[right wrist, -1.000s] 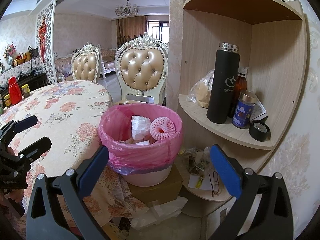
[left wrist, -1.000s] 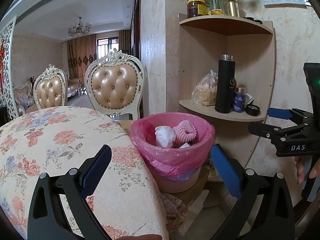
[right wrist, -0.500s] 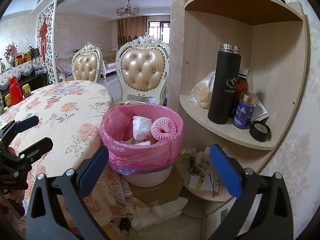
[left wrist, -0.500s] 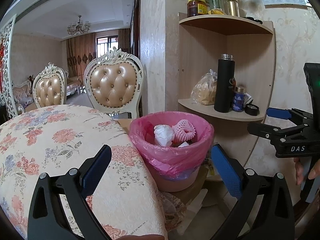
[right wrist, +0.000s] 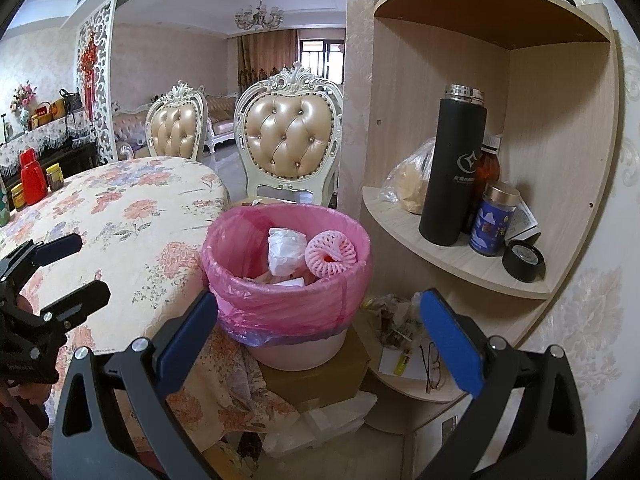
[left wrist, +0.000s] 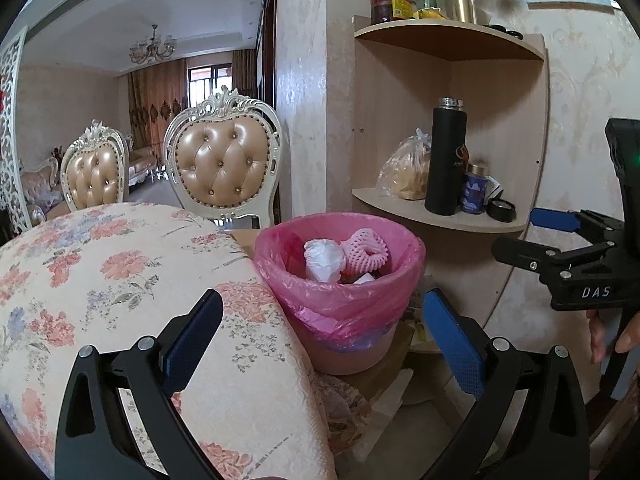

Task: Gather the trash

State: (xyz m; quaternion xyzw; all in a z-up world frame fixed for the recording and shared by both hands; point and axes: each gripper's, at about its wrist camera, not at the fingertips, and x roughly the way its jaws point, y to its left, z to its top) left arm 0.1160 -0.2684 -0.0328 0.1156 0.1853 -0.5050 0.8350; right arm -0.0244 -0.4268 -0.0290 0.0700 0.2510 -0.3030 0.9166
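Both grippers, left (left wrist: 322, 330) and right (right wrist: 320, 332), gape wide, holding nothing. Pink bin liner (right wrist: 280, 300) is thin, soft, light, tearable: pinch the folded-over rim.

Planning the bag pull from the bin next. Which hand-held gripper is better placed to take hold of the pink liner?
Probably the right hand-held gripper: it is open and the pink liner sits centred between its fingers. The left hand-held gripper, also open, has the floral tablecloth under one finger.
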